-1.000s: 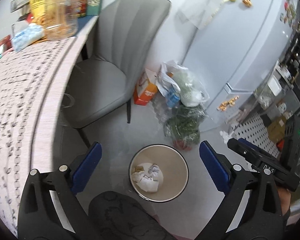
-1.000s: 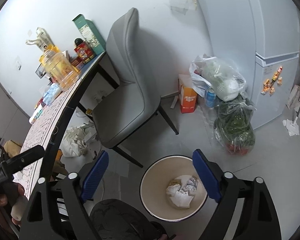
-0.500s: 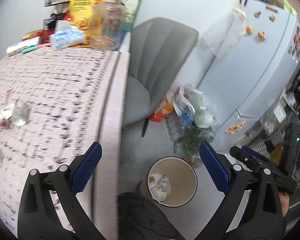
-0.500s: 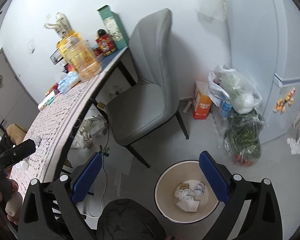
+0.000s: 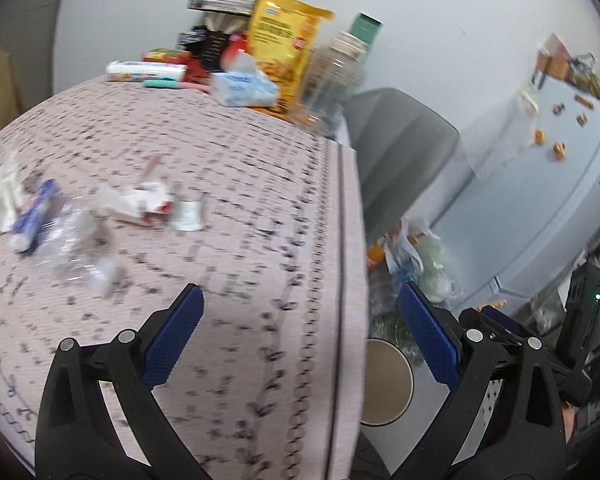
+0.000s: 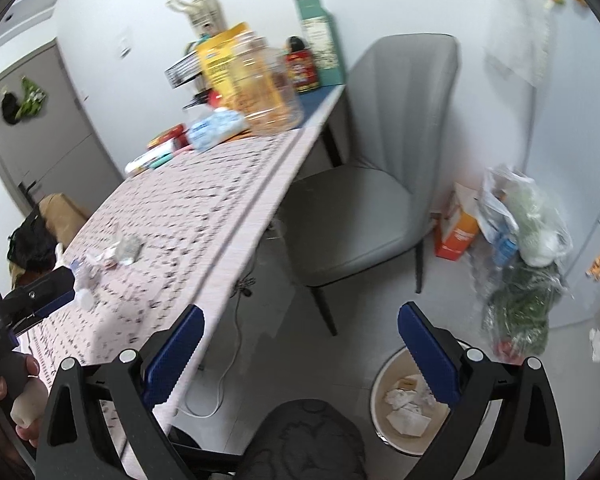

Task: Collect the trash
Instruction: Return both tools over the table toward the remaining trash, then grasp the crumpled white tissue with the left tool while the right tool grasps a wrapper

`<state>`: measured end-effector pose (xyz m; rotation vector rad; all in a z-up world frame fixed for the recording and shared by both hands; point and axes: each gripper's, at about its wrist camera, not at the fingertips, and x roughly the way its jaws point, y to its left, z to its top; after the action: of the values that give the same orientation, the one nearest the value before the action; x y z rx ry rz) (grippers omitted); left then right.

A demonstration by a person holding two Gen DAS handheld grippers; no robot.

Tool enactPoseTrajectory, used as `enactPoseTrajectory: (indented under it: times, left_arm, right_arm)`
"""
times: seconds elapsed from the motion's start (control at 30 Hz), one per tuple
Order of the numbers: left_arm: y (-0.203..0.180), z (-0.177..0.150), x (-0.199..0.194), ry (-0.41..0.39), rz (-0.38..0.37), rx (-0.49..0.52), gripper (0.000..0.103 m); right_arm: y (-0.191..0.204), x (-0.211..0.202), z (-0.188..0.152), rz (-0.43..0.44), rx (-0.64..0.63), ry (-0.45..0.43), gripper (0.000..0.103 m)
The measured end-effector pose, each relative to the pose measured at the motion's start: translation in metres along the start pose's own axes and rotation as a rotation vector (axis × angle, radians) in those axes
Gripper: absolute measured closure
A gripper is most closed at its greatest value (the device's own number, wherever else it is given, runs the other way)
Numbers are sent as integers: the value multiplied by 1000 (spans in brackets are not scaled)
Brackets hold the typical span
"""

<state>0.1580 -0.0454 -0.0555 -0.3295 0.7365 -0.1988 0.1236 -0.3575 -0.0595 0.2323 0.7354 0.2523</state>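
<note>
Blurred trash lies on the patterned table (image 5: 260, 240): a red and white wrapper (image 5: 140, 204), a white scrap (image 5: 188, 212), a crushed clear bottle (image 5: 72, 240) and a blue and white tube (image 5: 32, 212). My left gripper (image 5: 300, 336) is open and empty above the table's near right edge. My right gripper (image 6: 300, 352) is open and empty over the floor beside the table. The round bin (image 6: 408, 396) on the floor holds crumpled paper (image 6: 404, 416); its rim also shows in the left wrist view (image 5: 388, 384). The left gripper shows at the right wrist view's left edge (image 6: 40, 292).
A grey chair (image 6: 364, 200) stands between table and fridge (image 5: 540, 200). Bags of greens (image 6: 524, 280) and an orange carton (image 6: 456, 232) sit on the floor. A jar (image 6: 268, 88), a tissue pack (image 5: 244, 88) and boxes crowd the table's far end.
Both grippers have swung up and left from over the bin. The left one now faces the tabletop and its trash. Both stay open.
</note>
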Motion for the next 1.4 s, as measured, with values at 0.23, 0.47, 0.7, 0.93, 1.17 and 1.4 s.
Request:
enactPoseTrajectory:
  times: [0.23, 0.47, 0.7, 0.93, 1.17, 1.4]
  left_arm:
    - [48, -1, -24, -40, 31, -89, 6]
    - [95, -4, -47, -83, 72, -159, 6]
    - [145, -8, -67, -116, 120, -239, 6]
    - [186, -9, -78, -133, 192, -284, 6]
    - [220, 4, -79, -139, 244, -313, 6]
    - [247, 20, -66, -151, 293, -354, 7]
  right_arm:
    - [54, 6, 2, 45, -90, 11, 8]
    - [105, 15, 2, 85, -168, 24, 8]
    - [154, 24, 7, 147, -213, 16, 8]
    - [187, 39, 5, 193, -257, 29, 8]
    - [197, 50, 15, 204, -269, 19, 8]
    - [205, 66, 25, 246, -246, 31, 8]
